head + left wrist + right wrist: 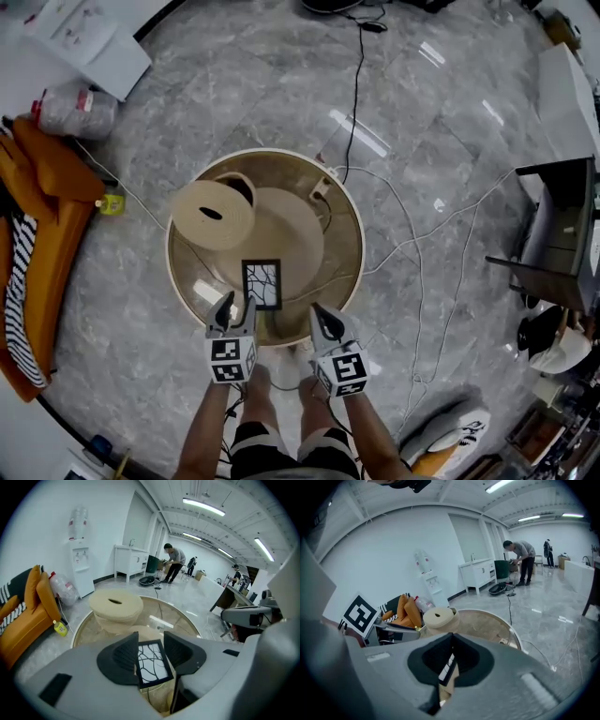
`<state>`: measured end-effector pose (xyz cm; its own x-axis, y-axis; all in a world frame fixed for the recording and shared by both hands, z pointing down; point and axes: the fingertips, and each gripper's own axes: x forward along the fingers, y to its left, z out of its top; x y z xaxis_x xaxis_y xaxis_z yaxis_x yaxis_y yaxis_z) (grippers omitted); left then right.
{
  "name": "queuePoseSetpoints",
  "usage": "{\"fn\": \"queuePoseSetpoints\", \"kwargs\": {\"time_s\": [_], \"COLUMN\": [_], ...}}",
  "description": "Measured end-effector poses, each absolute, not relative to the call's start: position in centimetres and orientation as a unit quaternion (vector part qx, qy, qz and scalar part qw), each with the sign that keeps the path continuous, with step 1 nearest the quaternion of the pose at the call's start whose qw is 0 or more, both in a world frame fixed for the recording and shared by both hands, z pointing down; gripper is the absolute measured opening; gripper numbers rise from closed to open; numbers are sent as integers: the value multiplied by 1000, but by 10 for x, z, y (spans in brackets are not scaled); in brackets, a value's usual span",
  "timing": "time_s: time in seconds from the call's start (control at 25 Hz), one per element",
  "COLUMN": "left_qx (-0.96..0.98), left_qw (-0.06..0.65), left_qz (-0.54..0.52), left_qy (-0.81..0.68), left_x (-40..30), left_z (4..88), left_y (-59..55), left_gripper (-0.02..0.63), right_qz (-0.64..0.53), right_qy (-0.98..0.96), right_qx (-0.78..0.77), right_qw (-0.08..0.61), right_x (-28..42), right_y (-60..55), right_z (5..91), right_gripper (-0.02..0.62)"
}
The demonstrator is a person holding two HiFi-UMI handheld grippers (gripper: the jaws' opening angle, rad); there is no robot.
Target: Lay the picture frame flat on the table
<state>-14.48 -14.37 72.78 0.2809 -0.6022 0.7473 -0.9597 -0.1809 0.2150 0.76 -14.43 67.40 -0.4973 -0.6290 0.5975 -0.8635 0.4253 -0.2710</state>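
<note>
A small black picture frame (262,284) with a white branch-pattern print stands propped on the round glass-topped table (349,217), near its front edge. My left gripper (228,309) hovers just left of the frame and short of it. In the left gripper view the frame (152,663) shows in the gap between the jaws; the pads (118,656) do not press on it, so this gripper is open. My right gripper (322,317) is a little to the frame's right, apart from it. Its jaws meet at the tips (451,638), and the frame (447,666) shows edge-on beyond them.
A beige round stool-like piece (214,214) with a slot in its top sits at the table's back left. An orange sofa (42,225), a large water bottle (75,111) and a yellow bottle (112,202) are on the left. Cables (417,272) run over the grey floor. A dark desk (558,234) stands right.
</note>
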Motion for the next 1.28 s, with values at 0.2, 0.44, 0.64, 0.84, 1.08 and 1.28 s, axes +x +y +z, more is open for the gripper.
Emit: {"fn": "queuePoseSetpoints", "kwargs": {"time_s": [0.2,0.44,0.64,0.84,1.08,1.28], "left_qx": [743,761,766,770,770,757], "left_qw": [291,218,173,139,104,98], "left_qz": [234,215,203,175,153,139], "left_qy": [-555,-572,-585,-597,-610,-630], "left_x": [-147,-142,-140,-135,-127,-126], "left_z": [648,548,479,403,340,302], "left_y": [-171,-164,-150,-136,-105,-71], "left_gripper": [153,104,70,41,23,18], "right_qz": [224,180,148,116,83,60], "right_qy": [-840,-852,-862,-871,-877,-886], "right_qx": [455,463,464,463,466,456], "right_qw": [194,165,142,117,79,56], "right_x": [2,9,15,23,35,44], "right_y": [-173,-177,-169,-156,-136,-110], "right_z": [604,518,449,383,313,267], "right_gripper": [-2,-2,-2,-2,-2,-2]}}
